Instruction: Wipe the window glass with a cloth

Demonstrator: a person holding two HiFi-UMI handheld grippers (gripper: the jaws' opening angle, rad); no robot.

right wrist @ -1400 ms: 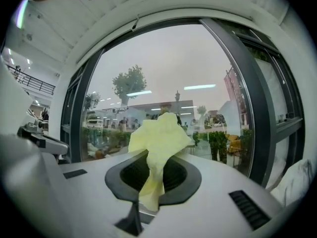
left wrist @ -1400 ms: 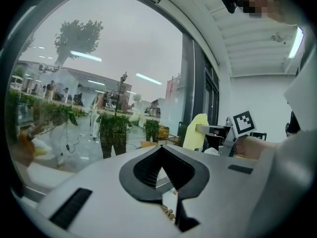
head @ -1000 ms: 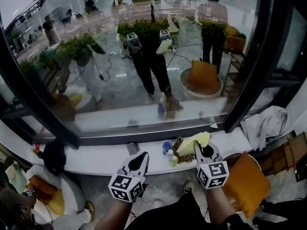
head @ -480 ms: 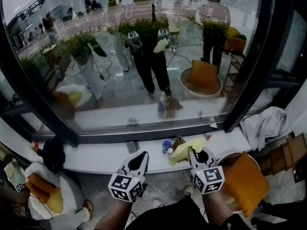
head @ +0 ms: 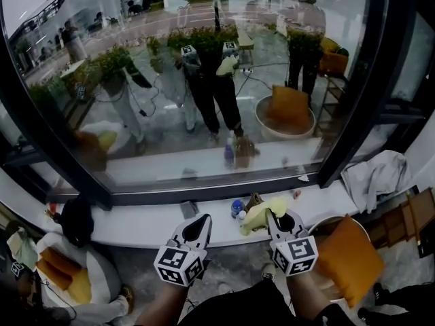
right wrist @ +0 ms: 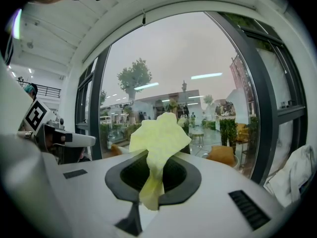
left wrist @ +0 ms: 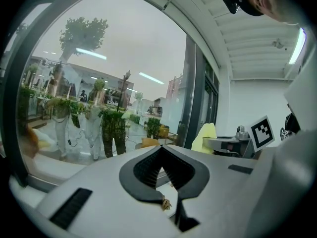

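My right hand-held gripper (right wrist: 154,178) is clamped on the crumpled pale-yellow cloth (right wrist: 161,133), which pokes up towards the big dark-framed window glass (head: 204,87) ahead and above. My left hand-held gripper (left wrist: 160,170), jaws together on nothing, sits alongside; I judge the right one should reach.

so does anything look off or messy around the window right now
Nothing broken or spilled. Mild clutter only: a grey cloth lies crumpled right of the window frame, and a blue-capped bottle with other small items sits on the white ledge below the window glass. The right gripper holds the yellow cloth bunched.
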